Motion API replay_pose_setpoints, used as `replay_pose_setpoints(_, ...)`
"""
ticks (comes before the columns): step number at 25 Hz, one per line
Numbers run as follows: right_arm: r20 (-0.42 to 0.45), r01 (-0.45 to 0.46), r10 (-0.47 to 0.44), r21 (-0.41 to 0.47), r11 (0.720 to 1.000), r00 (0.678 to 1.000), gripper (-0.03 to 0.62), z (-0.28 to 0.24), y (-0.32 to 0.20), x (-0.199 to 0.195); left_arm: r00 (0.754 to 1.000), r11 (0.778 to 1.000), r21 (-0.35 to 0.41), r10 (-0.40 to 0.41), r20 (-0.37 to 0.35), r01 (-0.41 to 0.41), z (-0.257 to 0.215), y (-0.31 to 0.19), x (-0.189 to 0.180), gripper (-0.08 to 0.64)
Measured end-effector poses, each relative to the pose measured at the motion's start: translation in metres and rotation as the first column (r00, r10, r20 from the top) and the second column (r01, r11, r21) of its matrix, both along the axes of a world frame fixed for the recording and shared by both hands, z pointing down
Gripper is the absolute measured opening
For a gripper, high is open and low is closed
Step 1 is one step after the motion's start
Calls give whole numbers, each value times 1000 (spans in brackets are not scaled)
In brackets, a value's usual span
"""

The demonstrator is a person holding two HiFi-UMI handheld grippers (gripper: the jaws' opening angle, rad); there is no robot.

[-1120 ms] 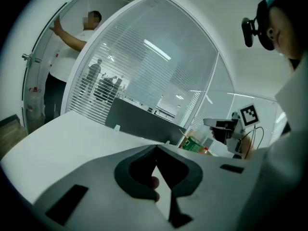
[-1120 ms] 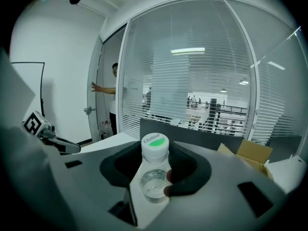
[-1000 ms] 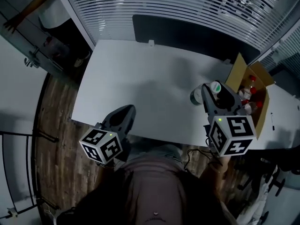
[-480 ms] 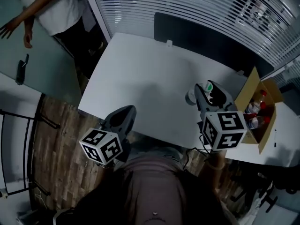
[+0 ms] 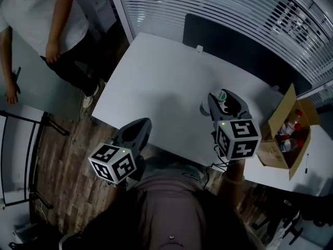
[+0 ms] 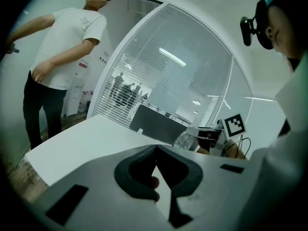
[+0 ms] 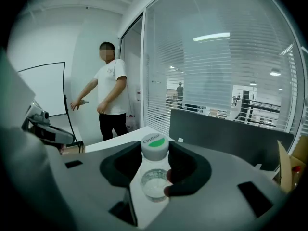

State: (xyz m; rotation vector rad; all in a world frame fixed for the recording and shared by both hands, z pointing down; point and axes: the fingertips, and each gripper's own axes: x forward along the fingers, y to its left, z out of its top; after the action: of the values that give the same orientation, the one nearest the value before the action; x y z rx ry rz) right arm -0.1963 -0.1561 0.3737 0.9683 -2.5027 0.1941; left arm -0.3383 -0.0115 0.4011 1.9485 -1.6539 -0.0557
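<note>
A clear plastic bottle (image 7: 154,174) with a green and white cap (image 5: 222,95) is held upright between the jaws of my right gripper (image 7: 155,150), which is shut on it just below the cap. In the head view the right gripper (image 5: 222,99) hangs over the right part of the white table (image 5: 161,82). My left gripper (image 5: 139,125) is at the table's near edge, shut with nothing between its jaws (image 6: 155,149). The bottle's lower body is hidden behind the jaws.
An open cardboard box (image 5: 287,134) with several bottles stands off the table's right end. A person in a white shirt (image 5: 39,14) stands beside the table's left end, by a glass wall with blinds (image 5: 208,4). A dark screen (image 5: 234,48) lines the table's far edge.
My right gripper has carried the bottle leftward, away from the cardboard box. The person has walked from the doorway closer to the table. The left gripper has stayed put.
</note>
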Motion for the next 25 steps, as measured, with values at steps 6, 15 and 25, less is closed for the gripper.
replay_pose_setpoints(6, 7, 24, -24, 1, 1000, 1000, 183, 21, -4, -19, 1000, 1000, -13, -7, 0, 7, 4, -2, -9, 9)
replay_pose_setpoints(15, -25, 47, -47, -13, 999, 999, 183, 56, -6, -31, 1000, 1000, -15, -2, 0, 2, 4, -6, -10, 8)
replay_pose_setpoints(25, -28, 49, -50, -42, 998, 998, 183, 85, -9, -34, 1000, 999, -35, 4, 3, -4, 11, -13, -9, 8)
